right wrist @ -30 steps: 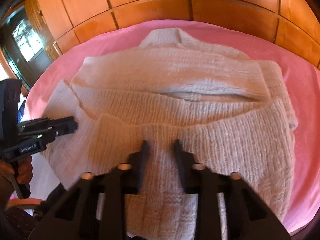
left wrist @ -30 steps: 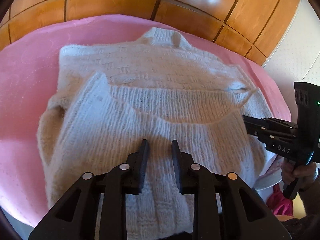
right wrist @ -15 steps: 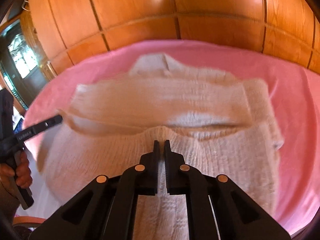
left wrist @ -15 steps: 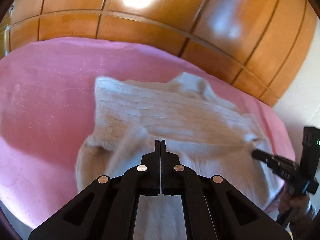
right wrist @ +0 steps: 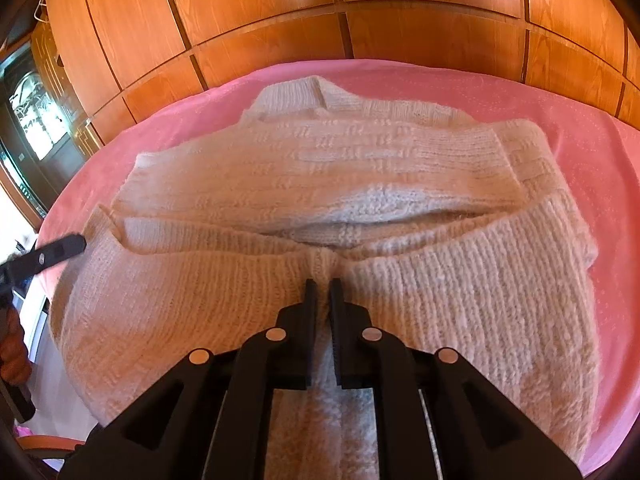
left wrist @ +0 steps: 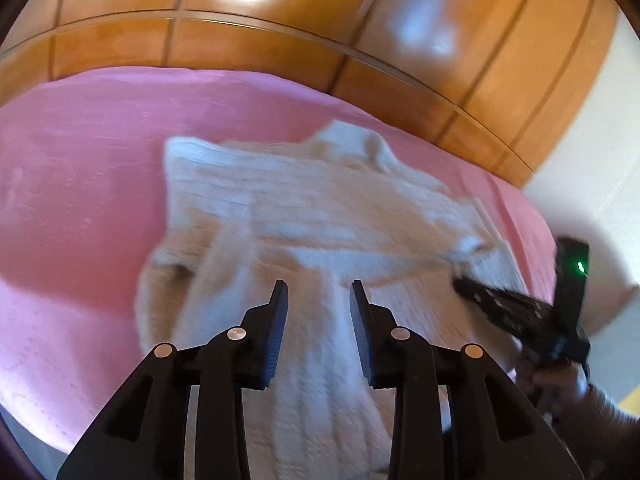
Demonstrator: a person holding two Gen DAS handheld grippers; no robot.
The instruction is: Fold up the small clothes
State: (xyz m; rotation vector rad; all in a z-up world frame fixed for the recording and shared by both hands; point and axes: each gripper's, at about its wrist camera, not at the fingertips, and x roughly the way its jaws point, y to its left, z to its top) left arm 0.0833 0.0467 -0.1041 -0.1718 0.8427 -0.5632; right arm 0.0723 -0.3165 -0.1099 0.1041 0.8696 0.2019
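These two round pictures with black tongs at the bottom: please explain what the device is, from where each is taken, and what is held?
A person holds one hand-held gripper in each hand; no robot arm. Each carries a fisheye camera looking along its jaws. In the left wrist view, the left gripper has its jaws apart and holds nothing. In the right wrist view, the right gripper pinches the hem of a cream knitted sweater, which lies on a pink cover. Behind are wooden panels.

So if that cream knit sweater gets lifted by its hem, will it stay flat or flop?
The sweater probably flops: its hem already bunches where the right gripper pinches it. The chunky knit likely grips rather than slips.
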